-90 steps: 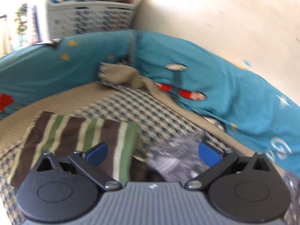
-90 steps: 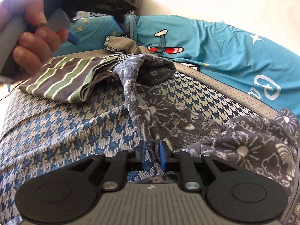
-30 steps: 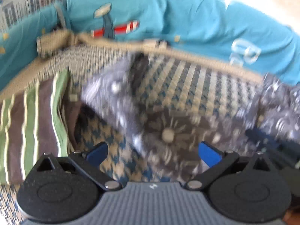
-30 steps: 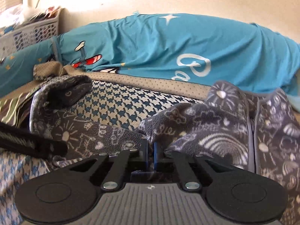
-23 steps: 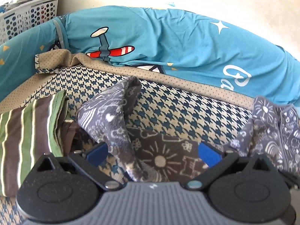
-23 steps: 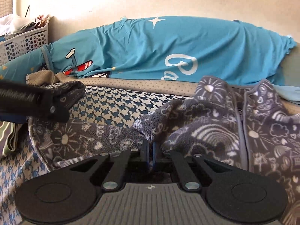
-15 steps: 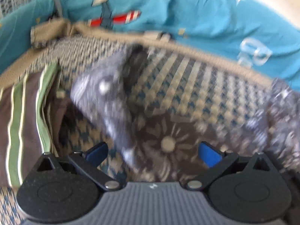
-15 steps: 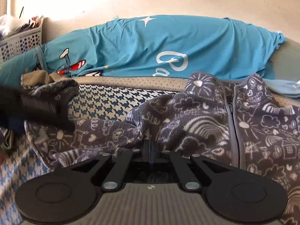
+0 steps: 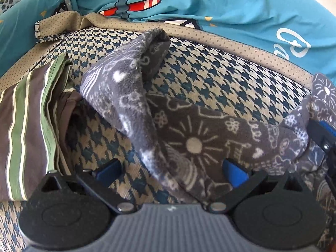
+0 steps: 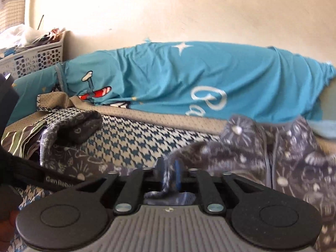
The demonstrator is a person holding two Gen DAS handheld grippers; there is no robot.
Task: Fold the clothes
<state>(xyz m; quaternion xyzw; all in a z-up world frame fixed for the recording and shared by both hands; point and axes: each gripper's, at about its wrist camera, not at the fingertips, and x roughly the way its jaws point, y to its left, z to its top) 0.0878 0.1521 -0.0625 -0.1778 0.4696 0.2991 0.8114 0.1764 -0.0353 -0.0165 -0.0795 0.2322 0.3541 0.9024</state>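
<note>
**Grey fleece garment stretched between two grippers on the bed**

The grey patterned fleece garment [image 9: 195, 138] lies across the houndstooth bedspread [image 9: 220, 79], one sleeve-like end [image 9: 134, 67] curled up and back toward the teal bedding, the other part bunched at the right [image 10: 294, 157]. White doodles of suns, hearts and houses cover it.

The left gripper [image 9: 170, 169] hangs over the middle stretch of the fleece with its blue pads [image 9: 235, 172] spread wide; the cloth runs between them, and the pads do not press on it.

The right gripper [image 10: 169, 175] has a fold of the same fleece between its narrowly parted pads, and its jaws are opening. The cloth there is blurred, so whether the pads still bear on it is hard to say.

Just beside the fleece, a folded brown-and-green striped garment [image 9: 25, 130] rests on the bedspread. Behind runs teal bedding [image 10: 189, 79] printed with a red-and-white aeroplane, and a white perforated laundry basket [image 10: 35, 61] stands against the cream wall [image 10: 189, 10].
</note>
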